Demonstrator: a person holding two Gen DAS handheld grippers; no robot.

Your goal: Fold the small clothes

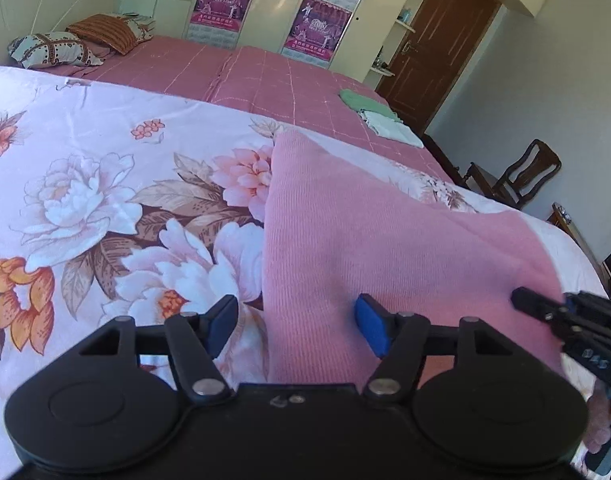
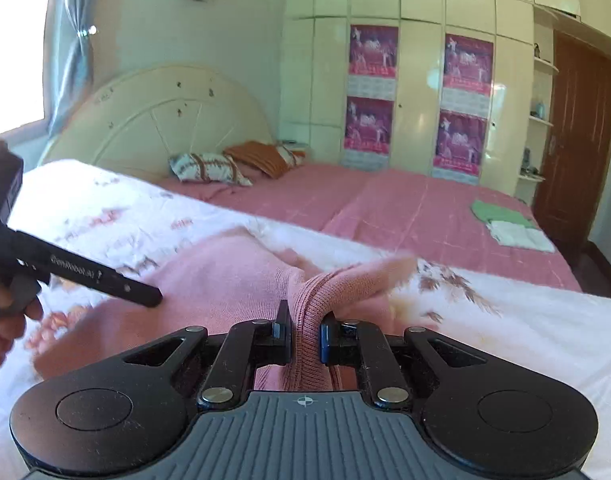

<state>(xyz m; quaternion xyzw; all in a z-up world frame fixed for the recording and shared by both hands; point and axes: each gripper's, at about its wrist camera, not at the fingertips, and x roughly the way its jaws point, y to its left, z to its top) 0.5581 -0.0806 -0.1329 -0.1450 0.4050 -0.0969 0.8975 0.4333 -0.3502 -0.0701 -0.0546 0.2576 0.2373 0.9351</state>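
Observation:
A pink knit garment [image 1: 385,232] lies on the floral quilt [image 1: 105,184] that covers the near side of the bed. My left gripper [image 1: 295,324] hovers open over the garment's left edge, one finger over the quilt and the other over the knit. My right gripper [image 2: 305,336] is shut on a bunched ribbed edge of the same pink garment [image 2: 225,280], which is lifted a little off the quilt [image 2: 525,320]. In the left wrist view the right gripper's finger [image 1: 541,308] pokes in from the right edge. In the right wrist view the left gripper's finger [image 2: 105,280] reaches in from the left, held by a hand.
Folded green and white clothes [image 1: 379,118] sit at the far right of the pink checked bedsheet [image 1: 265,80]. Pillows [image 1: 53,50] lie at the headboard. A wooden chair [image 1: 521,176] and a brown door [image 1: 437,44] stand beyond the bed's right side.

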